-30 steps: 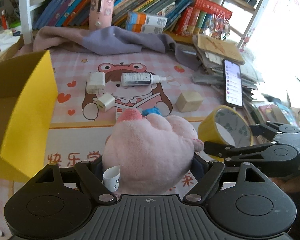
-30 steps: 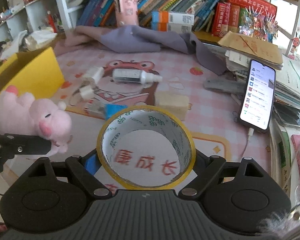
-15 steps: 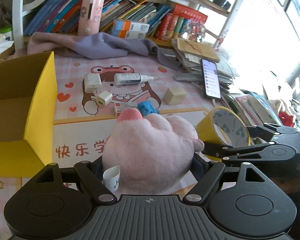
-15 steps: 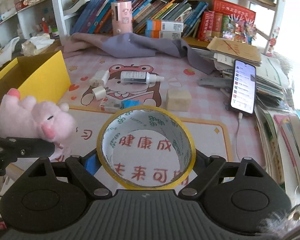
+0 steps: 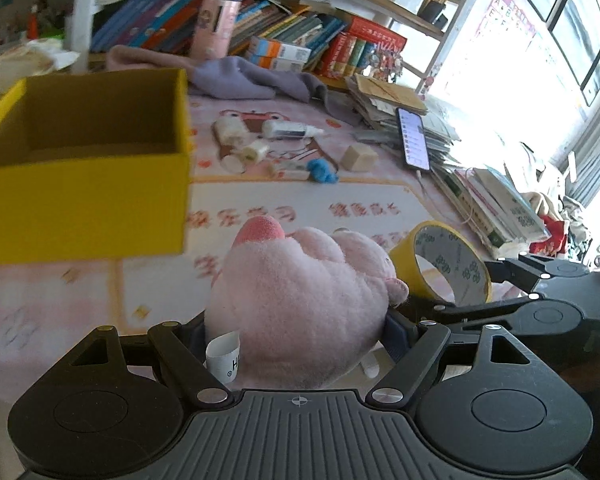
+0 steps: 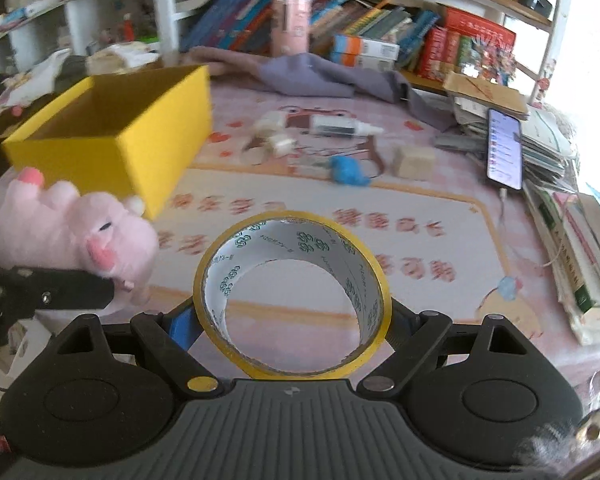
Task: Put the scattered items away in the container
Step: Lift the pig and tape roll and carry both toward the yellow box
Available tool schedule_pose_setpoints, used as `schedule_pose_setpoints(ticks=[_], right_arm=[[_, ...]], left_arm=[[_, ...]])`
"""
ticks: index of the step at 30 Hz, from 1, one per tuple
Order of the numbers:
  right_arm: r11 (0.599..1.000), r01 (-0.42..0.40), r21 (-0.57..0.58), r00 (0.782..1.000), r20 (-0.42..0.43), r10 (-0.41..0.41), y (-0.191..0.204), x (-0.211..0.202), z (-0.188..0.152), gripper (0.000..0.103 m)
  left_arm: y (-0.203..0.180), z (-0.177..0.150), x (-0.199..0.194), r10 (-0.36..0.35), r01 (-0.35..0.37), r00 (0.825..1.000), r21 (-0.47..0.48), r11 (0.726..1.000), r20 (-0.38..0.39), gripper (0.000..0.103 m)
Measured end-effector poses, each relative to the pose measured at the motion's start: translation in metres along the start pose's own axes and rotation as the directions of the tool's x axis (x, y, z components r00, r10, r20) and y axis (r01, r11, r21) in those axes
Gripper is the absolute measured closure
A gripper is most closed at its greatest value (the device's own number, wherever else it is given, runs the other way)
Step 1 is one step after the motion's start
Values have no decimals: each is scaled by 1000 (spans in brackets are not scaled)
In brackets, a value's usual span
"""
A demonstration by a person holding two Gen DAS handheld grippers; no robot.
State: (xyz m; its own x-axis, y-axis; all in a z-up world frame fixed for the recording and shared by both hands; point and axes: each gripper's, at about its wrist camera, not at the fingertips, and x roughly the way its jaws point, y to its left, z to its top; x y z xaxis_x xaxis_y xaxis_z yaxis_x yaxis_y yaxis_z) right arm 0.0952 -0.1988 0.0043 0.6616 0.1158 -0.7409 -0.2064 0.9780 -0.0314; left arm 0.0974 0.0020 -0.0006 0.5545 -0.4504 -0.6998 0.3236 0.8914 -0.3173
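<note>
My left gripper [image 5: 296, 320] is shut on a pink plush pig [image 5: 300, 300] and holds it above the mat; the pig also shows in the right wrist view [image 6: 72, 228]. My right gripper [image 6: 292, 312] is shut on a yellow tape roll [image 6: 292, 292], also seen at the right of the left wrist view [image 5: 444, 264]. The open yellow box [image 5: 84, 196] stands ahead and to the left, and shows in the right wrist view [image 6: 160, 136]. Scattered on the pink mat lie a white bottle [image 5: 288, 130], white chargers [image 5: 236, 136], a blue item [image 5: 320, 170] and a wooden block [image 5: 358, 158].
A phone [image 5: 414, 140] lies on stacked papers and books at the right. A purple cloth [image 5: 240, 80] lies at the back below a shelf of books [image 5: 260, 28]. A pink dispenser [image 6: 290, 26] stands on the shelf.
Both grippers have risen and pulled back with their loads. The yellow box now appears nearer and more central on the left; the scattered items look farther away.
</note>
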Motion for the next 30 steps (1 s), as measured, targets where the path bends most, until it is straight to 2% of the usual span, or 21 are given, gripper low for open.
schedule_pose_setpoints(ticks=[7,16,23,30], right_arm=[[999,-33,-6,999,6,33,52,-24,-18,16],[997,-58,-42,998,37,59,91,-45,-24,16],[993,-91,-74,994,58,95,117,-53,-24,16],[983,-124,-132,989,58,133,138,-51,-17,16]], left_arm=[[22,-27,-44,23,-22,1000,-14,1000,17,21],[40,-49,-84,54,-51,996,-36,998,68,21],[53,-61,-105,86,-82,992,-51,995,87,21],[69,-64,-115,120,-109,987,-105,988,106,21]])
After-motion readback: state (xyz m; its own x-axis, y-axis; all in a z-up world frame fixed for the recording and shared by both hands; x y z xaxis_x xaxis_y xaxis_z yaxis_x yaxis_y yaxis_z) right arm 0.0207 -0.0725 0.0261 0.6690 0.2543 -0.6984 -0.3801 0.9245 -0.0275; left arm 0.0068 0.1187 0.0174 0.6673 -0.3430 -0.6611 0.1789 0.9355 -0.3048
